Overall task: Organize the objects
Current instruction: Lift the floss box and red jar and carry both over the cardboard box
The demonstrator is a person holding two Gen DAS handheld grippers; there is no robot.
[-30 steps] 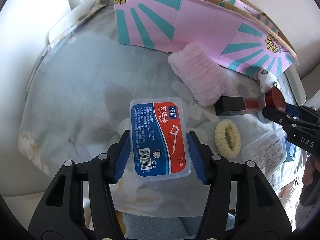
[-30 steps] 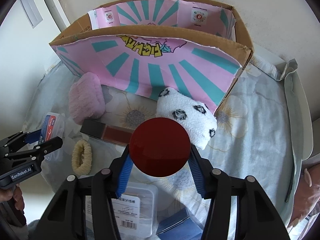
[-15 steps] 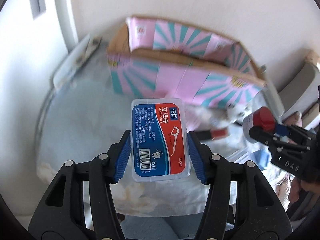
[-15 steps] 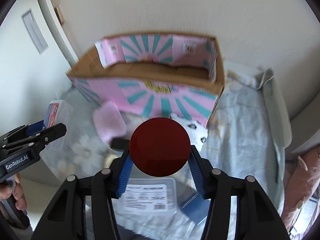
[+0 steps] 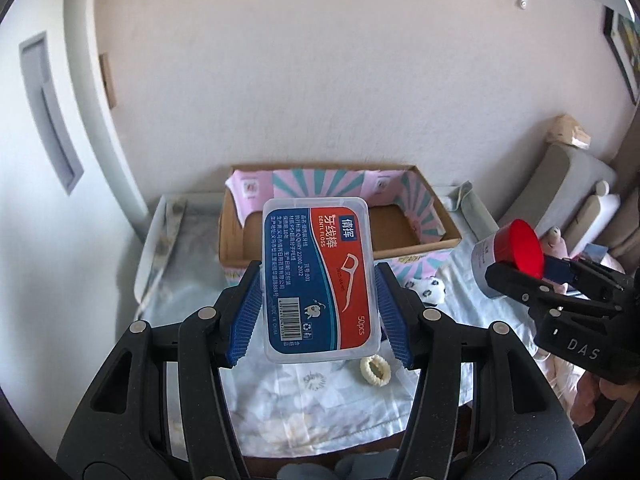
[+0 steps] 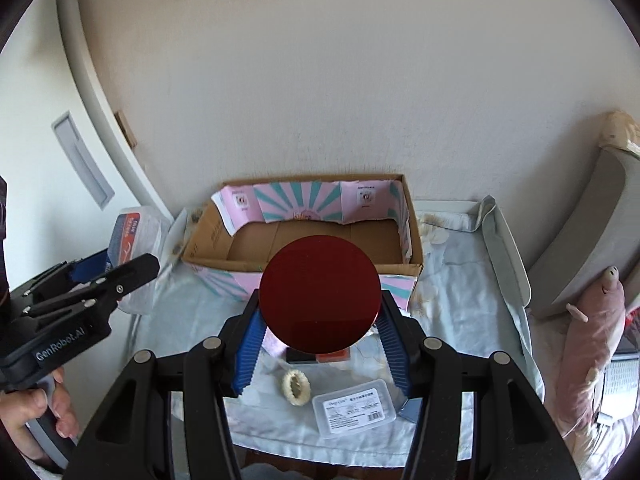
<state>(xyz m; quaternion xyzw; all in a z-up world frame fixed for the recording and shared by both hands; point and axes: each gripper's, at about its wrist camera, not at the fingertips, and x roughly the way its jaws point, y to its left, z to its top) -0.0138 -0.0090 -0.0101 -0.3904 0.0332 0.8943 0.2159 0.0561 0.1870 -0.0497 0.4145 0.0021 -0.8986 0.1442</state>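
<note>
1. Floss box (image 5: 320, 280): clear plastic, red and blue label; clamped between the jaws of the left gripper (image 5: 318, 312), held in the air in front of the carton.
2. Jar (image 6: 319, 293): round, dark red lid (lid faces the camera; the body shows pale in the left view); clamped between the jaws of the right gripper (image 6: 320, 344), also in the air.
3. Carton (image 6: 414, 240): open top, pink and teal print, bare brown floor inside; stands on the counter against the wall.
4. Counter (image 6: 456, 280): covered in a pale floral cloth.
5. Scrunchie (image 6: 296, 387): cream, lying on the cloth.
6. Flat case (image 6: 354, 408): clear, white label, just beside the scrunchie.
7. Toy (image 5: 430, 291): white, black spots, beside the carton.
</note>
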